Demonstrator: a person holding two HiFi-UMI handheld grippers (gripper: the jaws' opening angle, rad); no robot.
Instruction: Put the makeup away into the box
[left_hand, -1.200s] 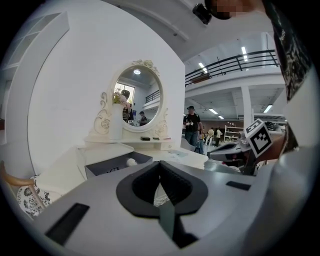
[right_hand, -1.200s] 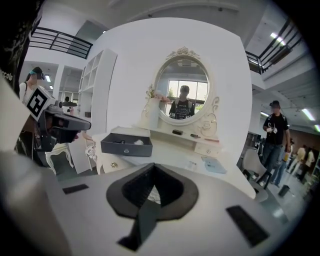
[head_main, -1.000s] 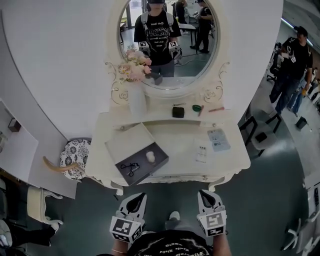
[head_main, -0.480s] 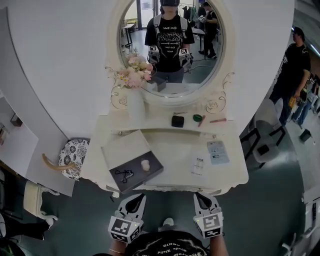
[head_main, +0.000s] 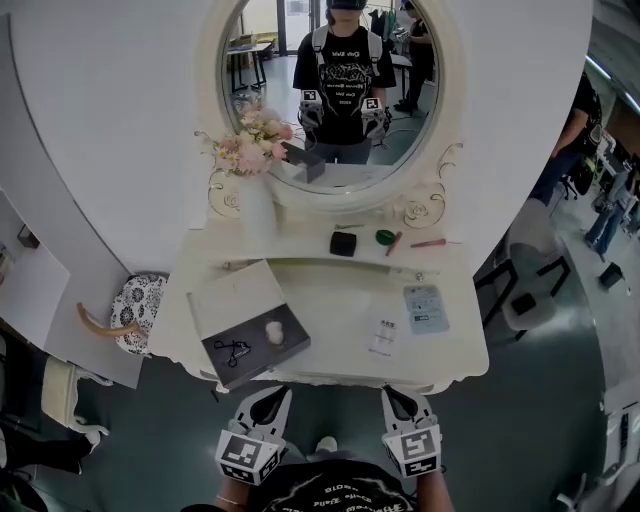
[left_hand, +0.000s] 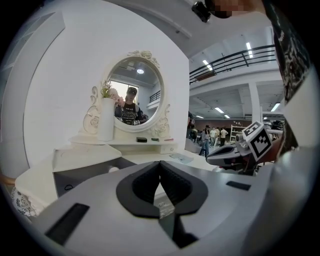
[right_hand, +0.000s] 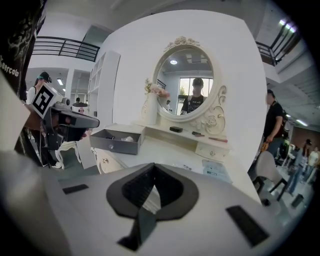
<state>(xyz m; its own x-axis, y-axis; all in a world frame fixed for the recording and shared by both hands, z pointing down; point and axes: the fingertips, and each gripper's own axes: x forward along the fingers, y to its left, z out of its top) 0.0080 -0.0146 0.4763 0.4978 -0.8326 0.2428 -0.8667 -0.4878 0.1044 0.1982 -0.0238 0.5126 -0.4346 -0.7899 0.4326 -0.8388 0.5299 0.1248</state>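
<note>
While both grippers hang just short of the dressing table's (head_main: 330, 290) front edge, neither one holds anything. The left gripper (head_main: 268, 396) has its jaws pressed together with nothing between them. The right gripper (head_main: 398, 396) is likewise closed and empty.

A grey box (head_main: 258, 364) sits open at the front left corner of the tabletop, turned at an angle. Its pale lid (head_main: 232, 292) lies against the box's rear side. Inside the box are a black eyelash curler (head_main: 232, 350) and a pale round puff (head_main: 273, 332), a little apart from each other.

More makeup lies on the raised shelf along the table's back edge, under the oval mirror (head_main: 330, 90). A black compact (head_main: 343, 243) sits near the shelf's middle, with a small green item (head_main: 385, 237) to its right. A thin pink pencil (head_main: 430, 243) lies toward the right end.

Two flat packets rest on the right half of the tabletop. A white one (head_main: 383, 337) is near the front edge, and a blue-grey one (head_main: 426, 308) lies just behind it, toward the right edge. A white vase (head_main: 257, 205) of pink flowers stands at the shelf's left end. The glass reflects the person standing with a gripper in each hand.
</note>
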